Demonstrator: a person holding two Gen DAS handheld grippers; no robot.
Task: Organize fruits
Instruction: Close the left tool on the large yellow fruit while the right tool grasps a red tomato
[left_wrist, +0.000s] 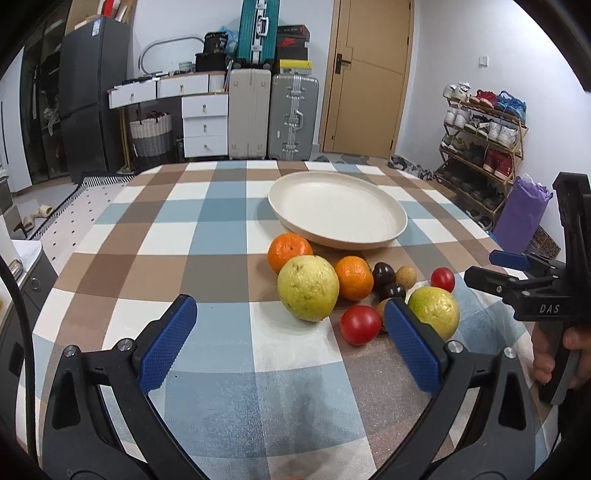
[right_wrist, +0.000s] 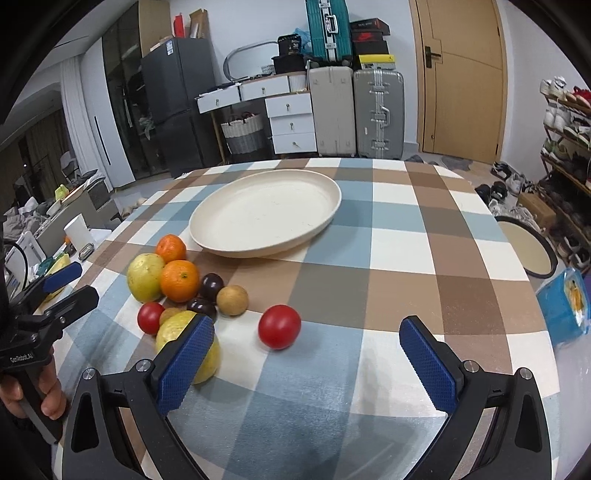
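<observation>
The checked surface (right_wrist: 406, 236) carries one cream plate (right_wrist: 266, 210), bare inside, at about 11 o'clock from the right tongs (right_wrist: 306, 365). Below it lies the fruit: two yellow-green guavas, the far guava (right_wrist: 144, 277) and the near guava (right_wrist: 177, 328), two oranges (right_wrist: 179, 280), two red tomatoes, two dark plums (right_wrist: 211, 284), and one clear tan longan (right_wrist: 232, 300), with a second brownish piece half hidden behind the near guava that I cannot name. All but one crowd together at 10 o'clock, several touching; the stray tomatoe (right_wrist: 279, 326) sits apart at 12 o'clock, straight ahead between the right fingers, and the clustered tomatoe (right_wrist: 150, 317) lies beside the near guava. The right tongs stand wide apart, gripping nothing, the left pad (right_wrist: 184, 365) overlapping the near guava in view, contact uncertain. The left tongs (left_wrist: 291, 347) are likewise spread wide and empty, low over the cloth, fruit at 1 o'clock. A hand (right_wrist: 48, 391) grips the left handle. Bare cloth runs wide at 1 to 3 o'clock, up to the surface's rounded edge.
</observation>
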